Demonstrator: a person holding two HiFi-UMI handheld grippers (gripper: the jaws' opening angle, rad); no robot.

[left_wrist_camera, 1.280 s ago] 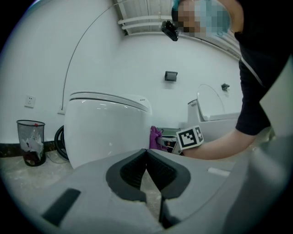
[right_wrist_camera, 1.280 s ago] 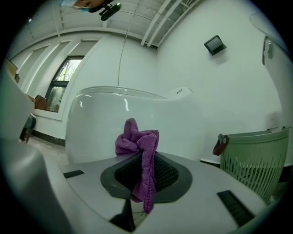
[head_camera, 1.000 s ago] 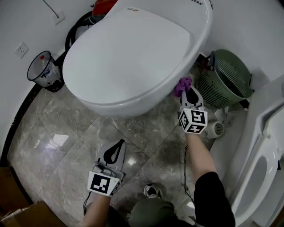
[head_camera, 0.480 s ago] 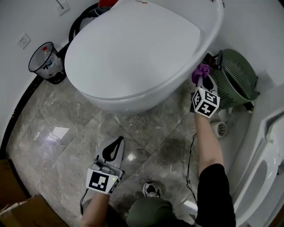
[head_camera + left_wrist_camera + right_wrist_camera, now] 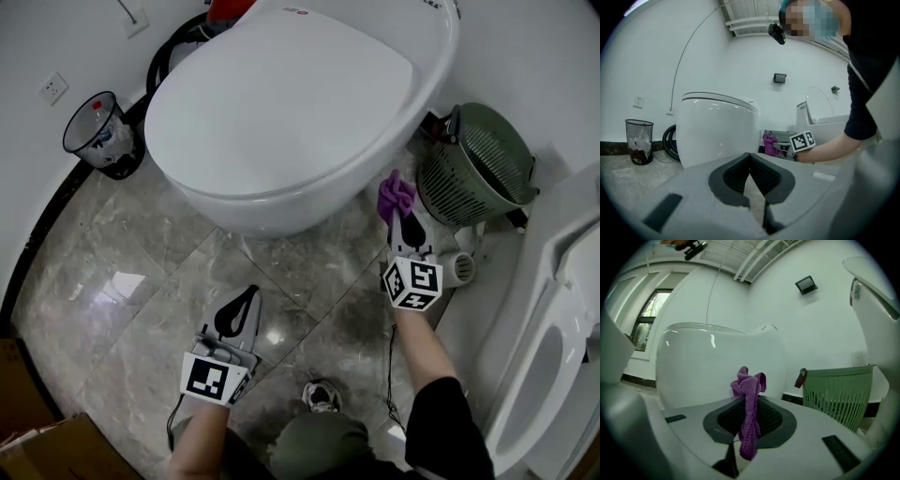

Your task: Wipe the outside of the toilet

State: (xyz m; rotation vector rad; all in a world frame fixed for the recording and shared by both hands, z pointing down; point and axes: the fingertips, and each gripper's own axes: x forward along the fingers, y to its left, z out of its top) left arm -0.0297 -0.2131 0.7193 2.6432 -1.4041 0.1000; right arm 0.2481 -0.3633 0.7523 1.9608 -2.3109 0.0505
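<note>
Mid-wipe | right tongs [image 5: 401,221] clamp cloth [image 5: 396,194] near toilet [image 5: 281,112] side | left tongs [image 5: 247,302] closed, empty | next, I judge: press cloth to bowl.

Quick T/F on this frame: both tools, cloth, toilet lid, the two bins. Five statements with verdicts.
1. The right tool is clamped on a purple cloth. True.
2. The left tool holds a sponge. False: its jaws are together with nothing between them.
3. The toilet has its lid up. False: the lid is down.
4. A green basket stands at the toilet's right in the head view. True.
5. The mesh bin by the wall is empty. False: it holds litter.
</note>
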